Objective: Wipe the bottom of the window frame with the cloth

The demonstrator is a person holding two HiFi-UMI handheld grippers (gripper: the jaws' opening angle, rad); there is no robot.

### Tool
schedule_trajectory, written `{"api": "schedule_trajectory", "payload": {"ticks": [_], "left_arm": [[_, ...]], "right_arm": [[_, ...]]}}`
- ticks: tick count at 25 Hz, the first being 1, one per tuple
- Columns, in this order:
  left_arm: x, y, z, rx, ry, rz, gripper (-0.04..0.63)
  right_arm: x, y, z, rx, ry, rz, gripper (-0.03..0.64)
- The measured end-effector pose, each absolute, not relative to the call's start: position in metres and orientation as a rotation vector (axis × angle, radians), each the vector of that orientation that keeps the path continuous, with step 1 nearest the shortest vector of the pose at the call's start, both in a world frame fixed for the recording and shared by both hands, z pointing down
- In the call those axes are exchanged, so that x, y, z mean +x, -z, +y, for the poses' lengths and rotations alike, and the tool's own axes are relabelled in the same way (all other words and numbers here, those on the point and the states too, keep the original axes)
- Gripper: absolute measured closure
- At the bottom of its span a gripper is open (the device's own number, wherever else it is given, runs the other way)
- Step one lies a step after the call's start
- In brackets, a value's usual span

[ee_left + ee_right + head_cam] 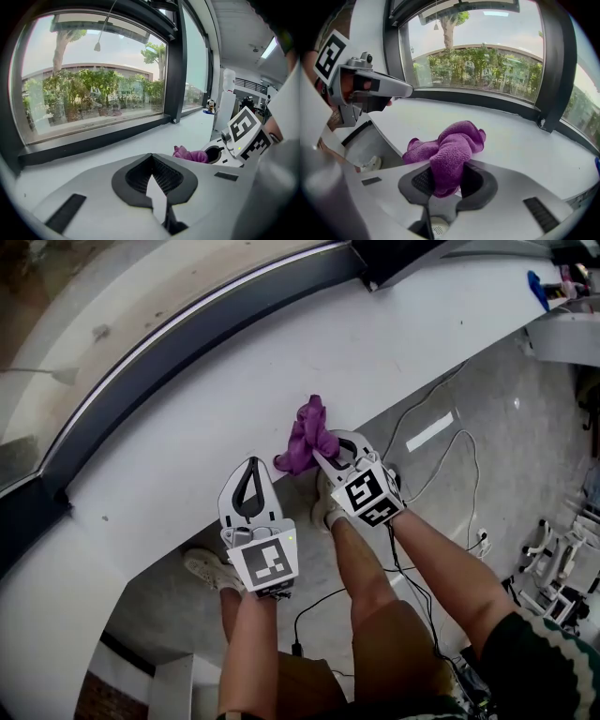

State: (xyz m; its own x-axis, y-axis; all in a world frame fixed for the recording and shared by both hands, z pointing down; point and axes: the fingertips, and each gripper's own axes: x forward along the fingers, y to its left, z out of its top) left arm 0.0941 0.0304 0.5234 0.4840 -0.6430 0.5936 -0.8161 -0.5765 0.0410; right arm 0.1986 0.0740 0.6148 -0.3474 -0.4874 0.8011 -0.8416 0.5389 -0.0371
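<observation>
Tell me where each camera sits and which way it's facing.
Head view: on the person's head, aimed steeply down at the white sill; arms, legs and shoes show.
Left gripper view: on the left gripper, facing across the sill to the window; its shut jaws show.
Right gripper view: on the right gripper, facing the window; its jaws hold the purple cloth.
Shared: all three show the cloth.

No legible text, brand or number anywhere. Only black-and-white square marker patterns, on left claw cube (270, 562) and right claw cube (369, 495). No letters or digits in them.
</observation>
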Motion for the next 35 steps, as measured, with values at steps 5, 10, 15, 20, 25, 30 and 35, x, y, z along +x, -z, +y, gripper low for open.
{"api": "schedule_trajectory", "payload": {"ticks": [5,10,15,20,25,30,35], "left_arm": [[0.062,-0.519,0.036,2.384,-0.774,-1.263,0.588],[0.035,-0.516,0.040,2.361,-0.771,-1.294,0.588],[0.004,-0.513,0.044,2.319,-0.746,-1.343,0.588],[-0.032,-0.511,0.045,2.282,-0.738,-1.400,0.588],[-0.065,-0.508,0.047,2.243,-0.725,-1.453,0.588],[-0.098,-0.507,0.055,2.202,-0.721,-1.492,0.588],[-0.133,-0.504,0.059,2.170,-0.704,-1.535,0.588]], "right_arm": [[0.160,-0.612,0.076,1.018,-0.579,-2.033,0.514],[0.125,-0.611,0.076,0.965,-0.565,-2.057,0.514],[0.093,-0.608,0.076,0.914,-0.539,-2.074,0.514],[0.061,-0.608,0.078,0.859,-0.518,-2.091,0.514],[0.031,-0.609,0.081,0.809,-0.499,-2.105,0.514],[-0.001,-0.608,0.084,0.767,-0.488,-2.117,0.514],[-0.035,-0.607,0.086,0.734,-0.458,-2.122,0.514]]}}
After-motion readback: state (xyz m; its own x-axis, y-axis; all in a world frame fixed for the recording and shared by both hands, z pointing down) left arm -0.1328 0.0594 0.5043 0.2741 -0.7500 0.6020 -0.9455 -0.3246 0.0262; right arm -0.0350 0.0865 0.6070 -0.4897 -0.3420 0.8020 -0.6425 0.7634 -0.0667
